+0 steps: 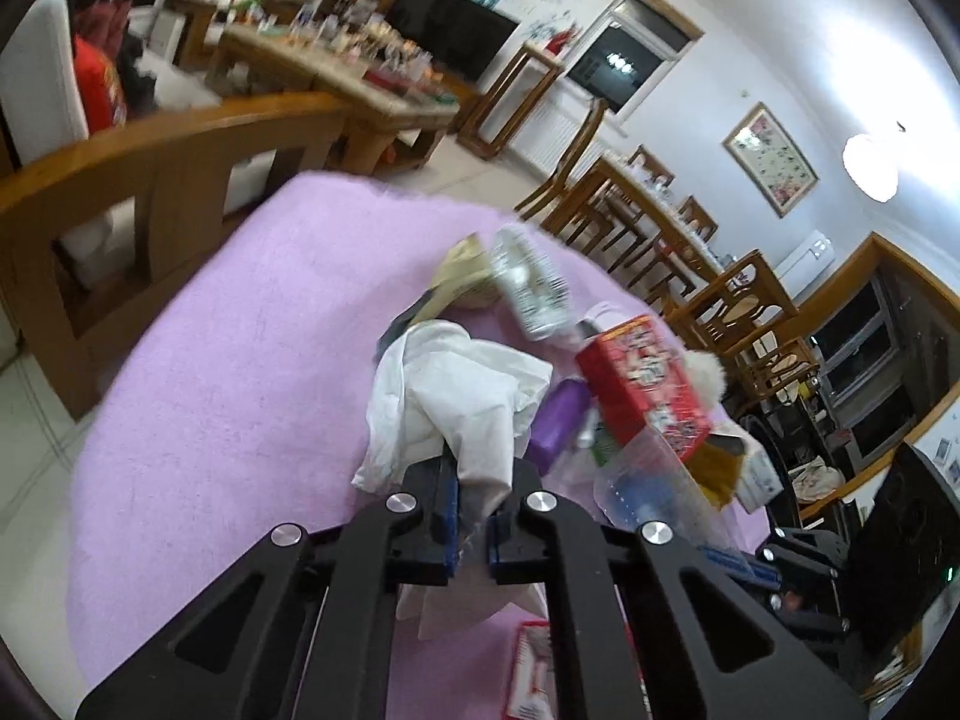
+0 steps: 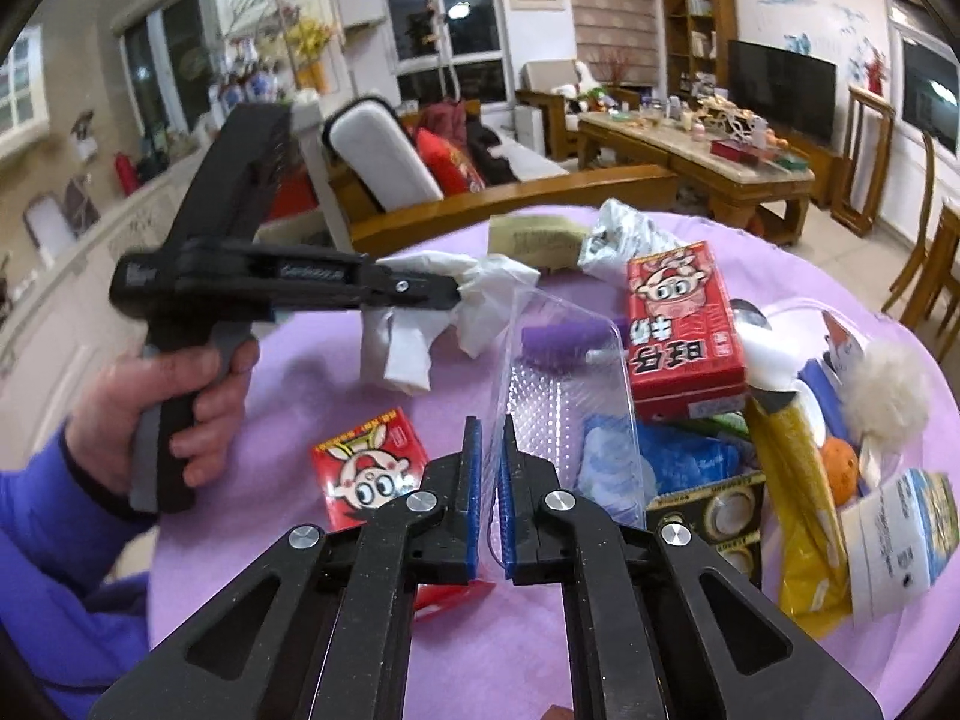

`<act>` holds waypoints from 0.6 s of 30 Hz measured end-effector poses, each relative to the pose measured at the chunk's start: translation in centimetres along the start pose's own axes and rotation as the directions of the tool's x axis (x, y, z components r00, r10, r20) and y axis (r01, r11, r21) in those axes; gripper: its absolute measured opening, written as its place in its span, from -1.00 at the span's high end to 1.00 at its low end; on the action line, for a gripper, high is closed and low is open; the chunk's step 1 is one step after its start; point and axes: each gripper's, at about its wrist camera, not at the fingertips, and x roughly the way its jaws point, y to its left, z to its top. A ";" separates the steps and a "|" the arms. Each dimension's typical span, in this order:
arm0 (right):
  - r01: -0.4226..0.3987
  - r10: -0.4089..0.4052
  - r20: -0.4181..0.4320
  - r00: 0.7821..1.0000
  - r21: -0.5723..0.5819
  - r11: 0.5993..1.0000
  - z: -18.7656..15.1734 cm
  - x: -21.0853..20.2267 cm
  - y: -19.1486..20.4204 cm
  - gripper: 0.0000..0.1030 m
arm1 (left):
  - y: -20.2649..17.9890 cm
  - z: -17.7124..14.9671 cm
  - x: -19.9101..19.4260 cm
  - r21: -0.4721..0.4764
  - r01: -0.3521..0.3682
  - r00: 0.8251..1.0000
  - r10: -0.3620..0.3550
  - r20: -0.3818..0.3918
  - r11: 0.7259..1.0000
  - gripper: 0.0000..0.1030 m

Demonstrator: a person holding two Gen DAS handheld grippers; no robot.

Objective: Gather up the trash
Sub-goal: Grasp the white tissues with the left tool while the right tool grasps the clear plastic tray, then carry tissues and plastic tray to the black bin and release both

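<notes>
On the purple tablecloth (image 2: 288,372) lies a heap of trash. My left gripper (image 1: 474,480) is shut on a crumpled white tissue (image 1: 456,396), which bulges out ahead of its blue pads. In the right wrist view the same left gripper (image 2: 453,294), held by a hand (image 2: 180,384), pinches that tissue (image 2: 486,294) from the left. My right gripper (image 2: 489,426) is shut on the near edge of a clear plastic blister pack (image 2: 564,372), which stands up from the heap. A red carton (image 2: 684,324) and a purple bottle (image 2: 564,339) lie just behind it.
A small red packet (image 2: 366,468) lies near the front left. To the right are blue plastic (image 2: 678,462), a yellow wrapper (image 2: 804,498), a white fluffy ball (image 2: 888,390), an orange (image 2: 840,468) and a battery pack (image 2: 714,516). A wooden sofa frame (image 2: 510,198) stands beyond the table.
</notes>
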 end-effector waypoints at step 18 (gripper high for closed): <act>0.081 -0.159 0.307 0.938 0.253 0.964 -6.4 -17.8 -11.5 0.88 | -19.2 -0.3 1.6 0.294 0.183 0.983 -0.182 -0.030 0.938 0.85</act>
